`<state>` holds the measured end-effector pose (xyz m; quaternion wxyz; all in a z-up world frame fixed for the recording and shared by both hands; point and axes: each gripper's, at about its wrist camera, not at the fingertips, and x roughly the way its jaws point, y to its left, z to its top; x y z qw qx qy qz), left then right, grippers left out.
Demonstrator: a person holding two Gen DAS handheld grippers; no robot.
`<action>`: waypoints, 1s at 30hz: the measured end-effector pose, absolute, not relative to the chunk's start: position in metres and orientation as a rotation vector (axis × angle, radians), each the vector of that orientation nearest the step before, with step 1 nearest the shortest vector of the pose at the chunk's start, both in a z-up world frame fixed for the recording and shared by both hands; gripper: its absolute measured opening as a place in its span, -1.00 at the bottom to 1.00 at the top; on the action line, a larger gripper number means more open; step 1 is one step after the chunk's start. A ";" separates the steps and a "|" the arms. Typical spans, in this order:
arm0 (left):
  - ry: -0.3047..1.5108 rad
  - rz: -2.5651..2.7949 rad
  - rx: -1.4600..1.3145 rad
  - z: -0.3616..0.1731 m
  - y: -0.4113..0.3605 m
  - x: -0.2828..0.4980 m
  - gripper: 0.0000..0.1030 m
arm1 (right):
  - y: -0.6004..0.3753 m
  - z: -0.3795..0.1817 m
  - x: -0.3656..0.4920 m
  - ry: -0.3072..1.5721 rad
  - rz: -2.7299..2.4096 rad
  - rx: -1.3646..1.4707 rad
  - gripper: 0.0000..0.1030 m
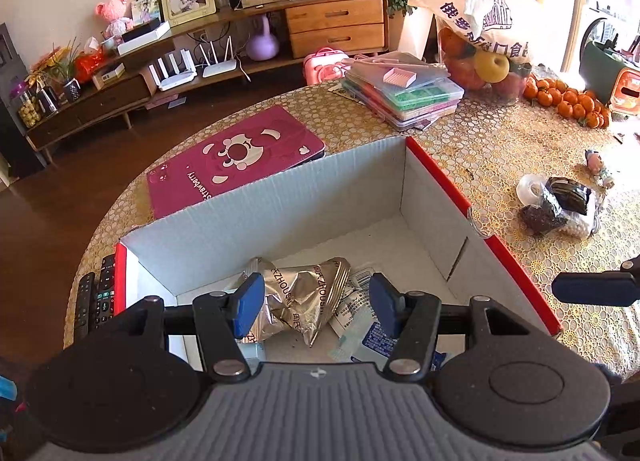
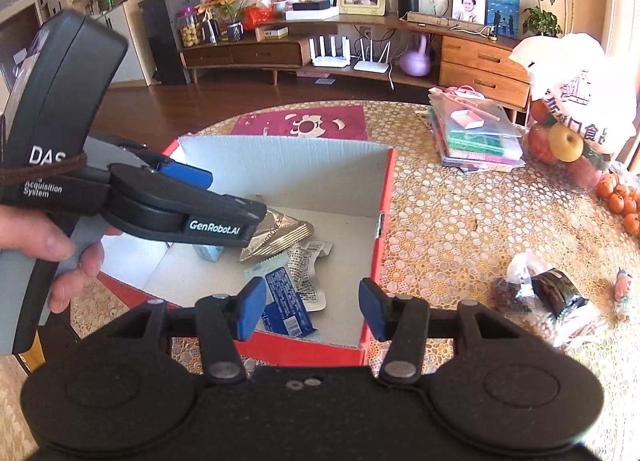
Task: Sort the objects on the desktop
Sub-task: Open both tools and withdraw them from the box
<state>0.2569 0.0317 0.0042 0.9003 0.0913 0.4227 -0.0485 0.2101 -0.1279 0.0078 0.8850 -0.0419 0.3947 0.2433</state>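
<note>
The left gripper [image 1: 314, 303] is hanging over the red-and-white cardboard box [image 1: 436, 165], its blue fingers spread wide and pinching nothing. Under it, on the box floor, a crumpled silver foil packet [image 1: 296, 297] is lying against a blue-and-white sachet [image 1: 360, 325]. From the right wrist view the same gripper [image 2: 256, 217] is reaching in from the box's left side, with a hand [image 2: 60, 249] wrapped around its grey handle.

The right gripper [image 2: 312, 311] is sitting just above the box's near red wall [image 2: 304, 353], its fingers also spread apart and empty. Between them a blue sachet [image 2: 286, 301] is showing on the box floor, beside a mesh-patterned packet [image 2: 306, 273] and the silver foil one [image 2: 280, 235].

Out on the lace tablecloth [image 2: 440, 221], toward the table's right edge and well apart from the box, a clear bag of dark items [image 2: 540, 293] is lying near a small figurine [image 2: 624, 293]. A pink Strawberry case [image 1: 236, 165] is resting against the box's far wall, toward the table's far edge. A stack of clear plastic cases [image 1: 404, 93] is standing farther back, by a bag of fruit [image 1: 480, 33] and a pile of small oranges [image 1: 568, 101]. Two remotes [image 1: 96, 297] are lying by the box's left wall, at the table's left edge.
</note>
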 end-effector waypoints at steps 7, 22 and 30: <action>0.832 -0.105 0.214 0.016 0.019 0.233 0.10 | -0.155 0.019 0.190 0.754 0.473 -0.083 0.00; 0.774 -0.183 0.181 0.039 -0.022 0.189 0.10 | -0.232 0.032 0.154 0.666 0.356 0.014 0.07; 0.754 -0.249 0.152 0.046 -0.054 0.171 0.10 | -0.271 0.034 0.137 0.626 0.282 0.051 0.10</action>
